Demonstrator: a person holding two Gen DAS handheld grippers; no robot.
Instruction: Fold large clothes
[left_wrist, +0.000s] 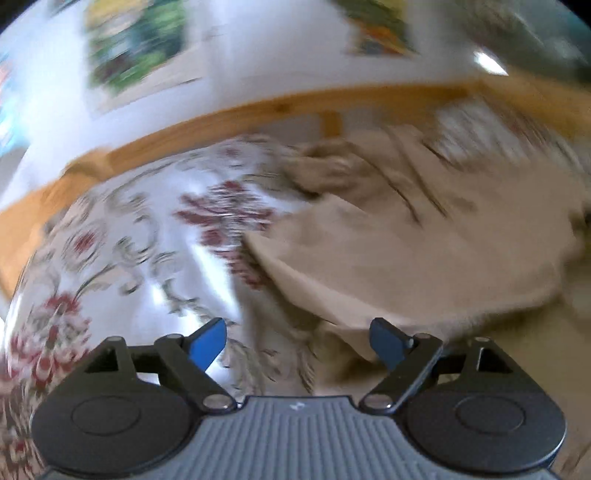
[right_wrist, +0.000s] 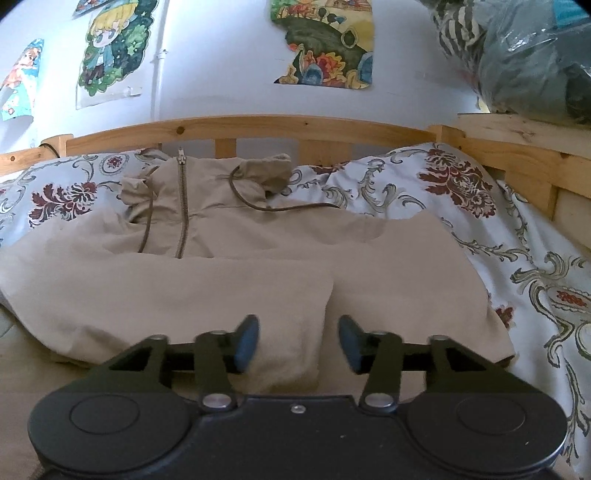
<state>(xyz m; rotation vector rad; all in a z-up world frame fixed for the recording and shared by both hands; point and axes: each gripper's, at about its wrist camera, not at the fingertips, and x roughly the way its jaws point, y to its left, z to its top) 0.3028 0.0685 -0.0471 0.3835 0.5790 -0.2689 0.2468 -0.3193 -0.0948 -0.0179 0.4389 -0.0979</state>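
Jacket (right_wrist: 229, 273): plain beige, with a metallic grey-brown zipper (right_wrist: 181, 206) and a darker brown drawstring cord (right_wrist: 258, 201). Bed sheet (right_wrist: 480, 206): white ground with dark red floral medallions and grey-green scrolling leaves. Bed frame (right_wrist: 258, 125): light natural pine, knots visible. Wall (right_wrist: 221, 74): white, carrying multicoloured cartoon posters (right_wrist: 114, 51) in green, yellow, blue and orange. Left gripper (left_wrist: 297, 343): black linkage, bright blue fingertip pads (left_wrist: 207, 345), grey ribbed body. Right gripper (right_wrist: 297, 345): black, with dull blue pads (right_wrist: 246, 343).
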